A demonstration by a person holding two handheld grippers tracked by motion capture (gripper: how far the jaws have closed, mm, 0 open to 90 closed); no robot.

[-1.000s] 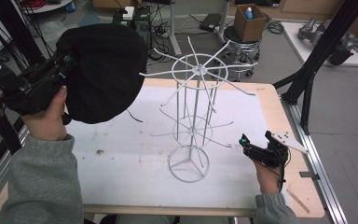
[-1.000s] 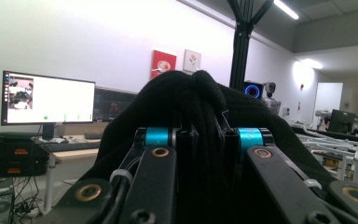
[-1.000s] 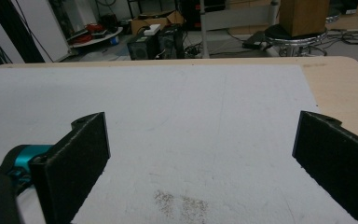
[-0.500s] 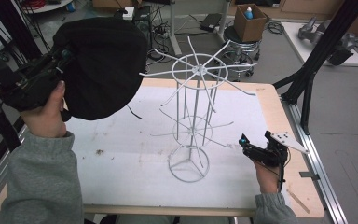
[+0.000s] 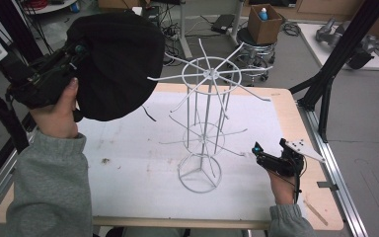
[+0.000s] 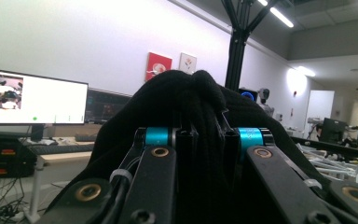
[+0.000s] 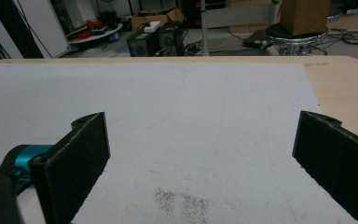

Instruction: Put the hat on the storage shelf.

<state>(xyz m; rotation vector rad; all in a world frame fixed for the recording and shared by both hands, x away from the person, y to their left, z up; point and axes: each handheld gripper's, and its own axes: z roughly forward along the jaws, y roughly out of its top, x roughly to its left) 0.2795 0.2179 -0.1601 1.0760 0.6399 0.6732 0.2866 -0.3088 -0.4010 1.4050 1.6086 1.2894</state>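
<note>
A black knit hat [image 5: 114, 64] hangs in the air over the table's far left corner. My left gripper [image 5: 77, 51] is shut on its edge, and in the left gripper view the hat's fabric [image 6: 200, 102] is bunched between the jaws of the left gripper [image 6: 205, 137]. A white wire rack [image 5: 205, 123] with spoke arms stands upright in the middle of the white sheet [image 5: 128, 163]. The hat is left of the rack's top ring, close to one arm. My right gripper [image 5: 259, 152] rests low at the table's right, right of the rack's base; in its own view the right gripper [image 7: 200, 140] is open, holding nothing.
Black frame struts [image 5: 333, 64] rise at the table's right rear. A cardboard box [image 5: 265, 22] sits on a stool behind the table. Bare wood [image 5: 308, 133] borders the sheet at the right. A lit monitor [image 6: 37, 99] stands off to the left.
My left hand has lifted the hat a little higher and slightly toward the rack. The right gripper has stayed where it was.
</note>
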